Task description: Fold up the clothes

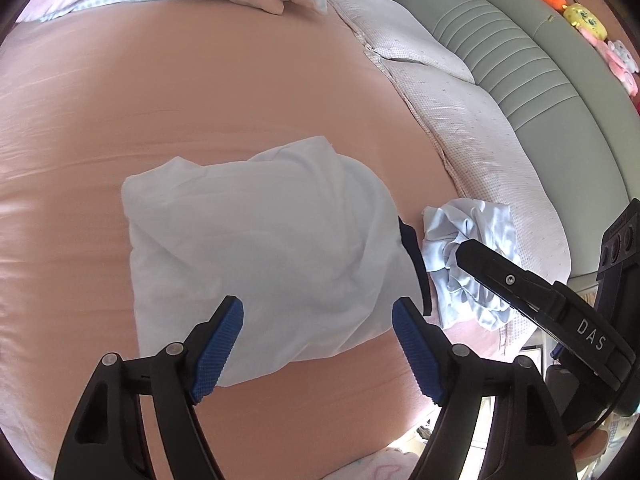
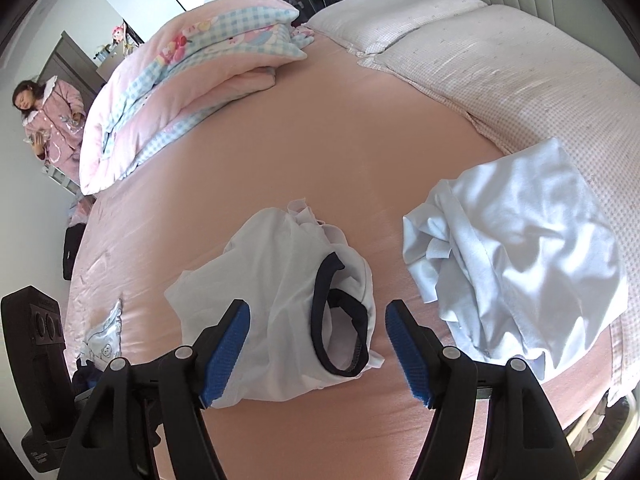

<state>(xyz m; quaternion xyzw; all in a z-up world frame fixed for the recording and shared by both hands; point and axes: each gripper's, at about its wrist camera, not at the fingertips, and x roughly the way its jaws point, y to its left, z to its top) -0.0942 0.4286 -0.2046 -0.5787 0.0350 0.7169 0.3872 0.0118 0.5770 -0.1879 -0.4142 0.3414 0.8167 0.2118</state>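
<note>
1. Landmark = white T-shirt [image 1: 256,248] w/ navy collar [image 2: 340,320], lying folded into a rough bundle on the pink bed sheet [image 1: 200,100], mid-bed.
2. Left gripper [image 1: 318,344]: jaws wide apart, blue pads [image 1: 216,352] either side of the shirt's near edge, nothing between them. Whether the pads touch the cloth: can't tell.
3. Right gripper [image 2: 318,344]: also spread open, empty, just over the shirt's collar end; in the left wrist view its black body [image 1: 540,300] comes in from the shirt's right.
4. Pale blue garment [image 2: 516,264]: crumpled heap just right of the shirt, a strip of bare sheet between them; its far side laps onto the checked pillows [image 2: 520,68].
5. Edges: bed's near edge runs close below the shirt; pillows + grey-green headboard [image 1: 520,68] bound the right/far-right.
6. Open room: wide bare sheet beyond & left of the shirt, up to the folded pink/blue quilt [image 2: 192,76] at the far-left corner.
7. Small printed cloth [image 2: 102,340] sits at the sheet's left edge, well apart from the shirt.
8. Person in pink pyjamas [image 2: 56,116] stands off the bed, far left beyond the quilt.
9. Writing: "DAS" in white on the right gripper's body [image 1: 590,334]. No other legible text.
</note>
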